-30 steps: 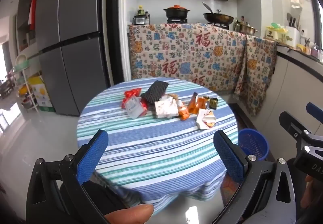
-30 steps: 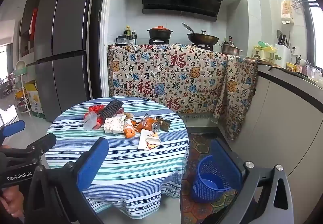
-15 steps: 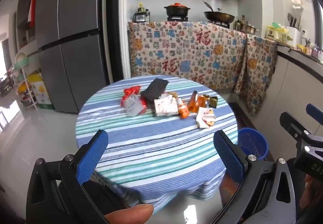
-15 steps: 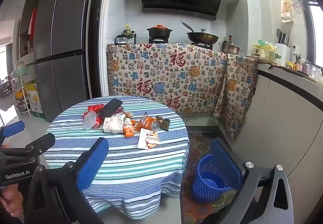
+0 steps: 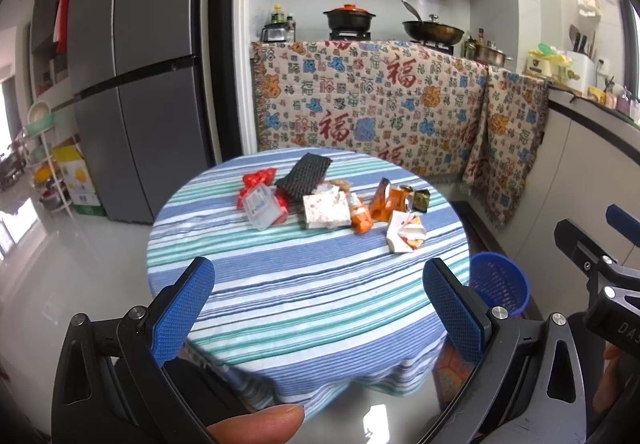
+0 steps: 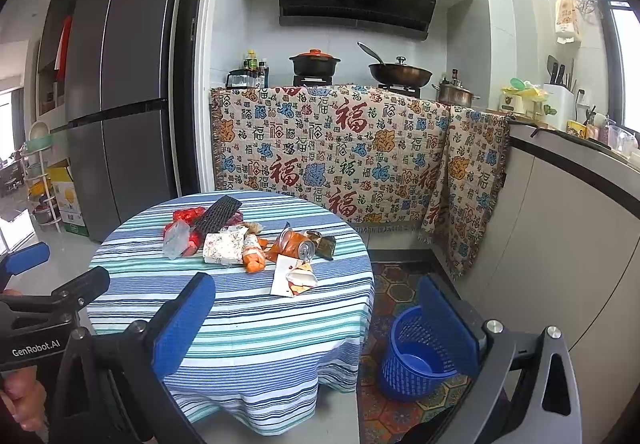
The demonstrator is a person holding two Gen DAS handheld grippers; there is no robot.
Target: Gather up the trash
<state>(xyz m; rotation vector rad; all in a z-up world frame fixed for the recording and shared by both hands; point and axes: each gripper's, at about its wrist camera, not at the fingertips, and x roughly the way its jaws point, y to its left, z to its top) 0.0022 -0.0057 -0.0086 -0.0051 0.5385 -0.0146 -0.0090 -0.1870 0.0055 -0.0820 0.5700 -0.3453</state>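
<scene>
While both grippers hang short of the table, items are logged left to right.

Refrigerator (image 6: 120, 92): grey, tall, at far left; a small label at its top edge is too small to read.
Cardboard box (image 5: 76, 180): yellow and white, on the floor beside the refrigerator; print unreadable.
Left gripper (image 5: 320, 296): jaws spread wide, nothing between the blue pads; housing reads "GenRobot.AI" in the right wrist view.
Table (image 6: 240, 328): round, under a blue, teal and white striped cloth.
Trash, left group: red wrapper (image 5: 258, 178), clear plastic packet (image 5: 260, 206) with a small unreadable label, black mesh sleeve (image 5: 306, 176) lying partly across them.
Trash, centre: white floral carton (image 5: 326, 209), orange wrapper (image 5: 362, 220) touching its right side.
Trash, right group: crushed orange can (image 6: 296, 244), dark foil packet (image 6: 326, 244) just beside it, opened white packet (image 6: 294, 276) nearest the table edge; no brand legible.
Hanging cloth (image 6: 332, 152): draped over the counter behind the table, printed repeatedly with the character "福" in red, blue and green.
Stove top: black pot with orange lid (image 6: 315, 62), wok (image 6: 400, 74).
Blue basket (image 6: 416, 360): perforated plastic, on the patterned floor mat right of the table, nothing visible inside.
Right gripper (image 6: 316, 324): jaws fully apart, holding nothing; partial lettering "DAS" on its body in the left wrist view.
</scene>
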